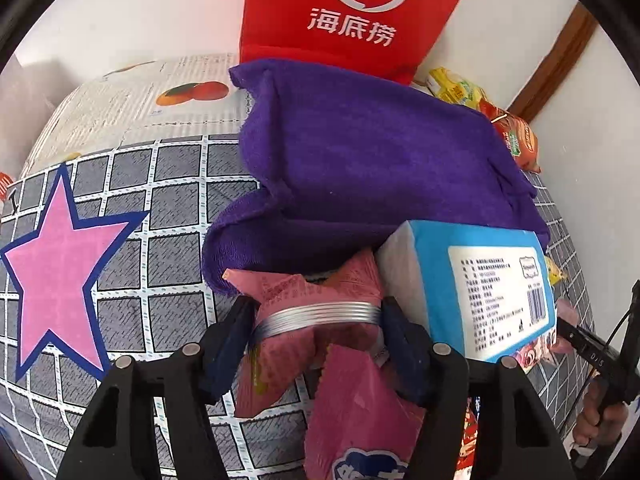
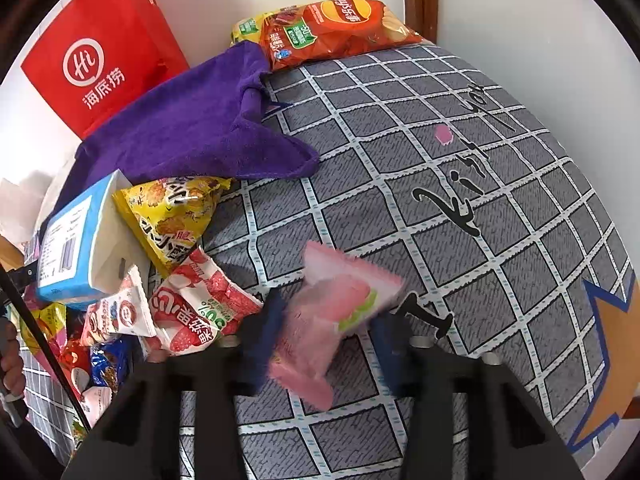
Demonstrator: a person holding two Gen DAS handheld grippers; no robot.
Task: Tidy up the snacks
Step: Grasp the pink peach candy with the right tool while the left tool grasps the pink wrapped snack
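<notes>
In the left wrist view my left gripper (image 1: 318, 332) is shut on a pink snack packet (image 1: 292, 292) that has a silvery ribbed band (image 1: 316, 316) across it; the blue pads (image 1: 236, 332) press its two sides. A second pink packet (image 1: 360, 412) lies below it, over the checked bedsheet (image 1: 168, 248). In the right wrist view my right gripper (image 2: 326, 340) is shut on a blurred pink-and-green snack packet (image 2: 340, 304), tilted above the checked bedsheet (image 2: 440, 208). Both packets' lower ends are hidden behind the gripper bodies.
A purple towel (image 1: 360, 152) and a red paper bag (image 1: 352, 12) stand by the wall. A blue tissue pack (image 1: 480, 292) sits right of the left gripper. A chips bag (image 2: 340, 28), a yellow packet (image 2: 172, 216), a strawberry packet (image 2: 200, 312) and several more snacks lie at the left.
</notes>
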